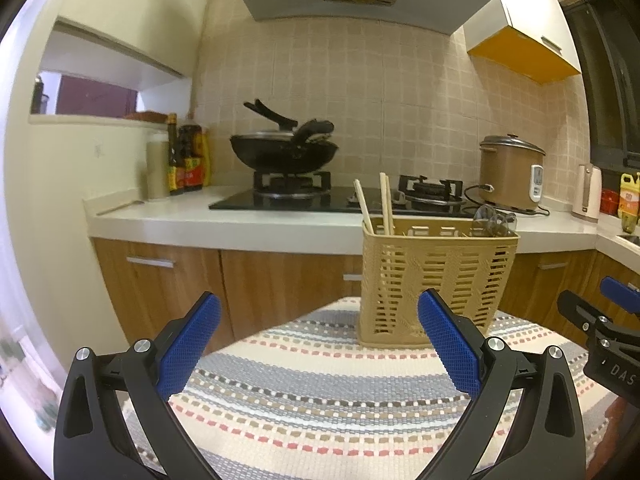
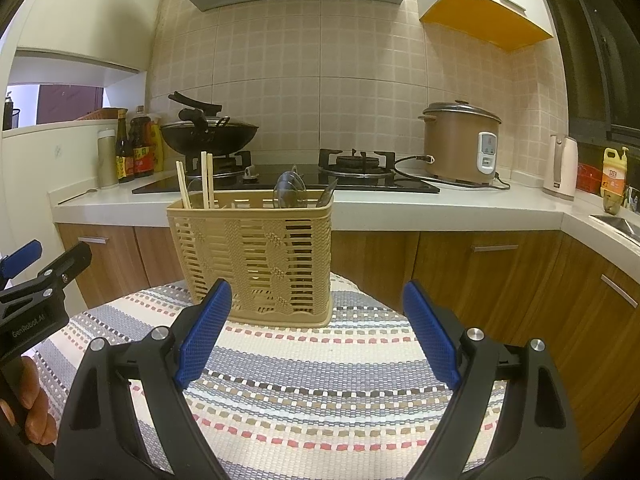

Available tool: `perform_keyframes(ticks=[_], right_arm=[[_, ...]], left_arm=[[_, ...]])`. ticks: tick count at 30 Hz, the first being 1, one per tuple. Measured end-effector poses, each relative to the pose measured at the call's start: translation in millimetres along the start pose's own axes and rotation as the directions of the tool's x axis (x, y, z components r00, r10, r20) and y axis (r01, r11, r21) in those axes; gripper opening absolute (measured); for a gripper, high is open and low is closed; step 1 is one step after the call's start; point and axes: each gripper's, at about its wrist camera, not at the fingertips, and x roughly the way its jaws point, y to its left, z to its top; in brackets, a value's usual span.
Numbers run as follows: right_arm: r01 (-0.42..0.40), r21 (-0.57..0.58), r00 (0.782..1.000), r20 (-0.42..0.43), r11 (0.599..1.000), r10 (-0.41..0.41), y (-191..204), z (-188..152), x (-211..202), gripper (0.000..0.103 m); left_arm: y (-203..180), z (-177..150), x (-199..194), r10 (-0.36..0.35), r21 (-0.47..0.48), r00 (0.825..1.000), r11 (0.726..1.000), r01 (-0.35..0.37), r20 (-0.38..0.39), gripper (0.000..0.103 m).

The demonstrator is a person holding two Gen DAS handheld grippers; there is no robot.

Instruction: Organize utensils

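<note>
Jaws of both grippers gape empty before slatted beige plastic basket holding wooden chopsticks on woven striped cloth

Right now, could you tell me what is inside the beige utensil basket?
The utensil basket holds wooden chopsticks at its left end and metal spoons at its right. Its slatted walls hide their lower ends.

Left gripper sits wide open over a striped woven mat, nothing between the blue pads. Tan plastic utensil basket stands at the mat's far edge, chopsticks poking up on its left side, wok on the stove behind.
</note>
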Motion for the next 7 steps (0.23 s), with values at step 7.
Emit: perform_keyframes(ticks=[7], right_arm=[[-0.001, 0.000, 1.000, -0.003, 1.000, 0.001, 1.4, 0.0, -0.2, 0.083]], left_arm=[[10.6, -0.6, 7.2, -0.015, -0.065, 0.999, 0.998, 0.011, -0.047, 0.096]])
